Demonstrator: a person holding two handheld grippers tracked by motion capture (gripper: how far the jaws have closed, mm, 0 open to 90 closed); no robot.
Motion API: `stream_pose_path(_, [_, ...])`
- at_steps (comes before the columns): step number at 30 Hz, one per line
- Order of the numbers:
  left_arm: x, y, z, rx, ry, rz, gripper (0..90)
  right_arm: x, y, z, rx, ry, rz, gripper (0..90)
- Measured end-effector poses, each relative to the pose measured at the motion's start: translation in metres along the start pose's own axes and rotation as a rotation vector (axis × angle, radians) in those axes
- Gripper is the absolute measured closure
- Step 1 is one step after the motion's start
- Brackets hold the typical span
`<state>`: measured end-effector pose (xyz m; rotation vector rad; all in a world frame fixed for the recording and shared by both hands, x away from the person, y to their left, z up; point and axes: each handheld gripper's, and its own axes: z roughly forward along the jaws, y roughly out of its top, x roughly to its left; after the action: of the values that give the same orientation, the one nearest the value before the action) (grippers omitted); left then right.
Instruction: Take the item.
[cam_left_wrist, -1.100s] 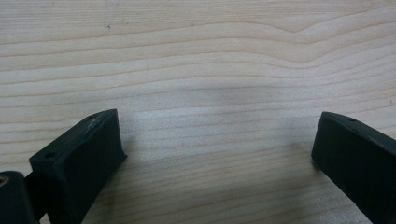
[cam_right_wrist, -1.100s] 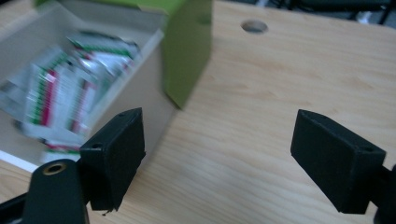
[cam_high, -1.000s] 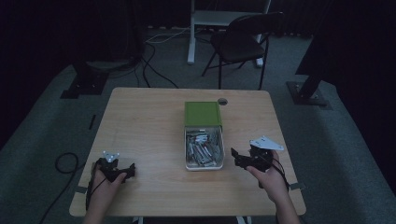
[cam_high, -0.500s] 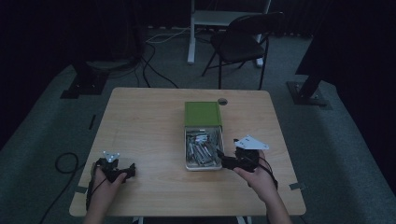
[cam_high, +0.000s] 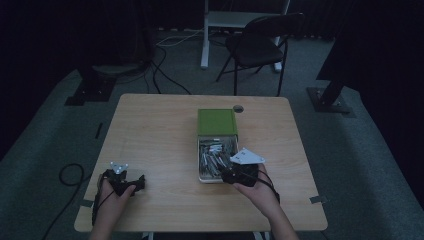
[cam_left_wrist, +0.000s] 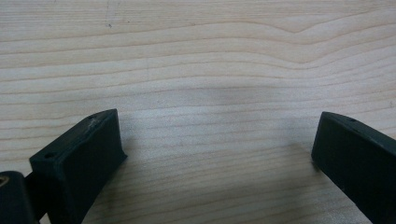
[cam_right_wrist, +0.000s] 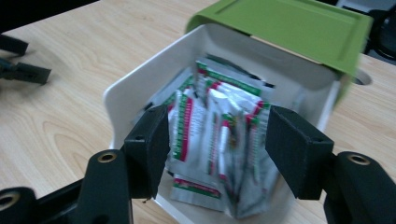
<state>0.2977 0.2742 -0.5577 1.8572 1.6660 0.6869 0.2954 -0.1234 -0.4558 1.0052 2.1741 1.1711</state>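
Currently the right gripper (cam_high: 226, 175) sits at the near end of the white box (cam_high: 200, 165), which stands at the middle of the table (cam_high: 150, 130), slightly toward the person's right. A green lid (cam_high: 217, 122) covers the box's far half; the near half is open and packed with sachets (cam_high: 214, 156). From the right gripper view, both black jaws reach into the open end, one on each side of a standing bunch of sachets (cam_right_wrist: 219, 135), white with green and red print. The jaws have just been closing, with the sachets between them. The left jaw looks to be against the outermost sachet; whether the right one presses too cannot be told, as the picture is blurred there. The grey plate on top of this gripper shows pale in the high view, and the right hand (cam_high: 257, 187) holds the body just behind it, forearm coming in from the bottom edge. The left gripper (cam_high: 140, 181) rests low over the table near its front left corner, well apart from the box, held in the left hand (cam_high: 112, 192). The left gripper view shows its jaws spread wide over bare wood grain, nothing between them. A chair (cam_high: 260, 45) stands on the floor beyond the table's far edge, and cables (cam_high: 165, 65) trail across the carpet there.
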Motion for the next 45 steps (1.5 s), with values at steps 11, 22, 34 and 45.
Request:
stream_pose_path(11, [0.000,0.000,0.000,0.000,0.000,0.000,2.5,0.020,-0.008,0.020,0.045,0.073,-0.070,61.4])
stream_pose_path(22, [0.000,0.000,0.000,-0.001,0.000,0.000,2.5,0.022,-0.015,0.038,0.114,0.022,-0.094,64.5])
stream_pose_path(34, [0.000,0.000,0.000,-0.001,0.001,-0.001,2.6,0.028,-0.014,0.047,0.143,-0.038,-0.080,71.6])
stream_pose_path(45, [0.000,0.000,0.000,-0.001,0.001,-0.002,2.6,0.023,-0.007,0.041,0.149,-0.097,-0.051,86.5])
